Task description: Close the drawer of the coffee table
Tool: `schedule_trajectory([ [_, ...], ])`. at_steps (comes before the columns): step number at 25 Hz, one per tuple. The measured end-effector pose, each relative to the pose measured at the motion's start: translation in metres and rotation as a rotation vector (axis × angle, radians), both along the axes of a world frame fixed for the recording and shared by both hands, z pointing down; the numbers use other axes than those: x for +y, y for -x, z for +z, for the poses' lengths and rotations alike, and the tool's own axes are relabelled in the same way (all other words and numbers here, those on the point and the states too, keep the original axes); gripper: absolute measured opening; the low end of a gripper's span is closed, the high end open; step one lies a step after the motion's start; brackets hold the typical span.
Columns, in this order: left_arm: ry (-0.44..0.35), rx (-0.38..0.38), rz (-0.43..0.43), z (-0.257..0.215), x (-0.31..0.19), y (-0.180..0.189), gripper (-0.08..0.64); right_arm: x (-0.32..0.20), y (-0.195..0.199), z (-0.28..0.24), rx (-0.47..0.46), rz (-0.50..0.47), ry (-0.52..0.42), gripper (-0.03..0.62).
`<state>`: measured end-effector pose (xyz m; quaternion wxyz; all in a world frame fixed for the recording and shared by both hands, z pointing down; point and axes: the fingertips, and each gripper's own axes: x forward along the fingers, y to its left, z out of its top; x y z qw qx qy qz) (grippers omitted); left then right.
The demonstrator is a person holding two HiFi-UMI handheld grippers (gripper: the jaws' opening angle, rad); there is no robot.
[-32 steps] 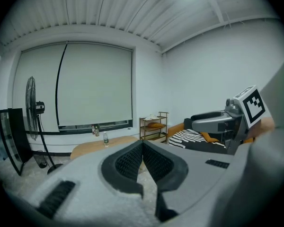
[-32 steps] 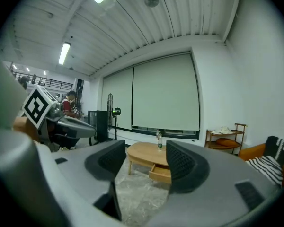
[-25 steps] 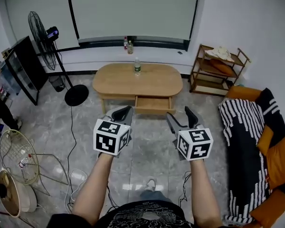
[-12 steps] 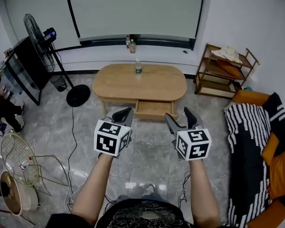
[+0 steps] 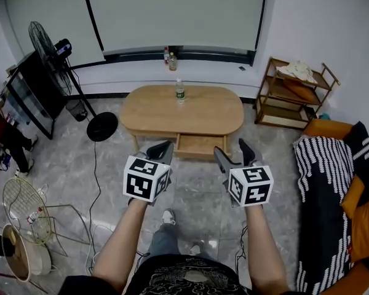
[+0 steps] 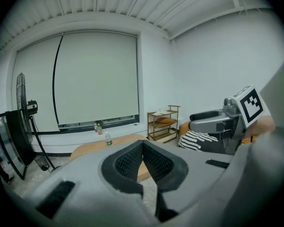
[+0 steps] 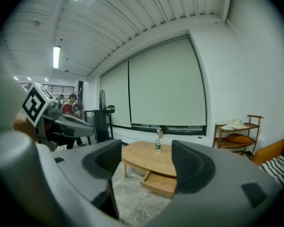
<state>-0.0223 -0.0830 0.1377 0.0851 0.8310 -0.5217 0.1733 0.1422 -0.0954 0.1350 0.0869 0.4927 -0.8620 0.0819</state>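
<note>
The oval wooden coffee table (image 5: pixel 154 110) stands ahead of me on the tiled floor, with a water bottle (image 5: pixel 179 90) on top. Its drawer (image 5: pixel 200 145) is pulled out toward me and looks empty. My left gripper (image 5: pixel 160 150) hangs short of the table's front, left of the drawer, its pads meeting at the tips with nothing between. My right gripper (image 5: pixel 233 154) is held level with it, right of the drawer, jaws apart and empty. In the right gripper view the open drawer (image 7: pixel 162 183) shows between the jaws, some way off. The left gripper view shows the table (image 6: pixel 85 149) beyond the pads (image 6: pixel 128 160).
A standing fan (image 5: pixel 48 43) with a round base (image 5: pixel 102 126) is left of the table. A wooden shelf (image 5: pixel 295 94) stands at the right wall, and a sofa with a striped blanket (image 5: pixel 329 177) nearer right. A fan cage (image 5: pixel 23 201) and cables lie at the left.
Both grippers and I have moved toward the table, which now sits closer. A shoe has come into view under my arms. Neither gripper's jaws have visibly changed.
</note>
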Motion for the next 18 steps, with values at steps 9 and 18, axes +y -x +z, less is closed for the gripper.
schedule_trajectory([
  [9, 0.012, 0.012, 0.029, 0.010, -0.061, 0.019, 0.003, -0.055, 0.022, 0.012, 0.015, 0.022, 0.018, 0.322],
  [18, 0.034, 0.025, 0.083, 0.046, -0.171, 0.043, 0.003, -0.155, 0.054, 0.046, 0.015, 0.073, 0.042, 0.325],
])
